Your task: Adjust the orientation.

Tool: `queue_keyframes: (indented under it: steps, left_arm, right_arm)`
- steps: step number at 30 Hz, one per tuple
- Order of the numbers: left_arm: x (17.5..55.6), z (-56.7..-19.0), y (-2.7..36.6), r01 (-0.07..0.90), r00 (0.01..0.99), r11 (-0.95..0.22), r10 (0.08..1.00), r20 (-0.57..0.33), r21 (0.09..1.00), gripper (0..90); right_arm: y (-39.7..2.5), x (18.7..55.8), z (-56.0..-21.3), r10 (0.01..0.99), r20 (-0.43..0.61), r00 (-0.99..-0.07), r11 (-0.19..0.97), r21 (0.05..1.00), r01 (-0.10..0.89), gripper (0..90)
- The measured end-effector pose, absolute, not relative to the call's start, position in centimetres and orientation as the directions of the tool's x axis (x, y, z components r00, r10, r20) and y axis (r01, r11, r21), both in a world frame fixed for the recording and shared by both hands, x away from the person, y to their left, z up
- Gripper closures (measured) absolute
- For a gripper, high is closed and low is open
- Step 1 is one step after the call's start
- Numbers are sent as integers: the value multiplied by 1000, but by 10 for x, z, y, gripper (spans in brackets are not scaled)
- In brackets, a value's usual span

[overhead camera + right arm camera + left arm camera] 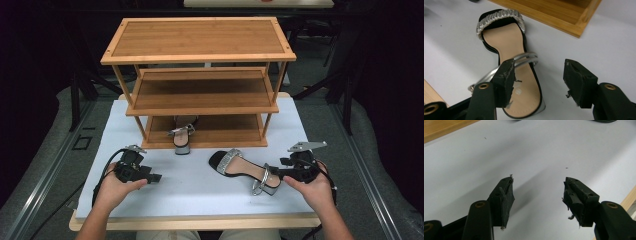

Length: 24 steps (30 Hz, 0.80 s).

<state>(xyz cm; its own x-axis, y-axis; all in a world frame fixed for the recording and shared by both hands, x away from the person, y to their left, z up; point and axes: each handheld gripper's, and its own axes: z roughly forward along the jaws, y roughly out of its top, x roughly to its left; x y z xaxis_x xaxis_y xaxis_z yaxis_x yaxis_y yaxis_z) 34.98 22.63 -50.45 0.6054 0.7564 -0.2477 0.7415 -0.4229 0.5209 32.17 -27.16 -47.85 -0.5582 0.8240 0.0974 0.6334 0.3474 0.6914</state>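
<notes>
A black sandal with silver straps (245, 172) lies on the white table top (190, 192), toe pointing left. Its mate (182, 139) stands on the bottom shelf of the wooden three-tier rack (200, 59), heel towards me. My right gripper (276, 172) is open at the lying sandal's heel end. In the right gripper view the sandal (507, 42) lies under the left jaw, and the gap of the right gripper (539, 75) hangs beside the heel, touching nothing. My left gripper (155, 177) is open and empty over bare table; its jaws (537, 192) stand wide apart.
The rack's bottom corner (566, 18) lies just beyond the sandal's toe. A strip of wood (444, 127) shows at the top left of the left gripper view. The table's wooden front edge (200, 222) runs close to both hands. Dark floor surrounds the table.
</notes>
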Motion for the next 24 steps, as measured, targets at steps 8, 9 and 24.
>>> queue_keyframes:
  steps: [8, 9, 24]
  left_arm:
    - [349, -503, 228, 742, 597, -406, 763, -250, 534, 407]
    - [349, -503, 227, 742, 596, -405, 764, -248, 534, 407]
    - [350, -505, 228, 743, 595, -404, 764, -250, 533, 405]
  right_arm:
    - [-249, 337, -473, 791, 67, -608, 426, 654, 626, 418]
    - [-246, 339, -473, 784, 66, -617, 438, 646, 625, 418]
    - [-197, 353, -468, 679, -20, -734, 617, 558, 555, 382]
